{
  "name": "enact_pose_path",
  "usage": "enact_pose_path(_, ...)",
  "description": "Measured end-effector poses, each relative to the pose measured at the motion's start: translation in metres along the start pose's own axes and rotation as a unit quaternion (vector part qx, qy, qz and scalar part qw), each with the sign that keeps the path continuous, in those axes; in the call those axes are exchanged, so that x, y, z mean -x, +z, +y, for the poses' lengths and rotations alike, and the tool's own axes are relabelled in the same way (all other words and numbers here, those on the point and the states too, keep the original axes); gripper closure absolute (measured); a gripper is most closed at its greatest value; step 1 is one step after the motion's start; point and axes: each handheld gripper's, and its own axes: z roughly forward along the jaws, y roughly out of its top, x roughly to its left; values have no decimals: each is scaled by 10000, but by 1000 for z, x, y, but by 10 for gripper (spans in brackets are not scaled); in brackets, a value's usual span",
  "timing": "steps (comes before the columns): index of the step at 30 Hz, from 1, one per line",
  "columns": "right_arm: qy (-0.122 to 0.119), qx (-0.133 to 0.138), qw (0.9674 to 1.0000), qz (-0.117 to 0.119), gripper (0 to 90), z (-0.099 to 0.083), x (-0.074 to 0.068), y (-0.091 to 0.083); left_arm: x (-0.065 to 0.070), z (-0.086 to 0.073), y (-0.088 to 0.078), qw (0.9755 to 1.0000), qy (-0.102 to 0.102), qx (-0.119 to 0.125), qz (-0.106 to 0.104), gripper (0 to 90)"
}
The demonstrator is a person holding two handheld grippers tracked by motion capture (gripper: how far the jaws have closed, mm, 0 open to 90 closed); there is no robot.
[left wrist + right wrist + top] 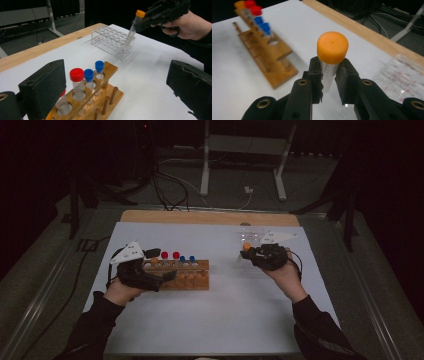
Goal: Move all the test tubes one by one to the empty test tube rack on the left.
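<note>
1. The right gripper [329, 82] is clamping an orange-capped test tube [331, 62] between its two black jaws, which are closed tight on the clear tube body just below the cap; the cap is standing up above the jaw tips.
2. Past those jaws, to their right, a clear plastic tube rack [404, 75] is lying on the white table sheet [294, 32]; to their left and farther off, the wooden tube rack [268, 53] is standing with blue-capped and red-capped tubes in it.
3. The left gripper [117, 85] is holding its jaws wide apart, gripping nothing; the wooden tube rack [100, 90] is sitting between them, close to the left jaw.
4. A red-capped tube [77, 82] and two blue-capped tubes [89, 77] are standing upright in that rack.
5. Farther beyond the left jaws, the right gripper [147, 18] is carrying the orange-capped test tube [133, 28] tilted over the clear plastic tube rack [112, 41].
</note>
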Motion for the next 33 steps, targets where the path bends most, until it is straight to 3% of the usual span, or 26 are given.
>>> enact_pose_path(9, -336, -170, 9987, 328, 752, -15, -31, -3, 15, 4, 8, 9995, 98, -65, -282, 34)
enact_pose_path(18, -548, -260, 9956, 707, 752, -22, -57, -4, 37, 5, 24, 9968, 244, -243, -721, 35)
enact_pose_path(29, -812, -387, 9888, 1187, 752, -24, -86, -1, 63, -1, 50, 9921, 266, -385, -1160, 73)
enact_pose_path(33, -922, -430, 9858, 1333, 752, -23, -95, 3, 69, -2, 55, 9908, 306, -350, -1272, 166)
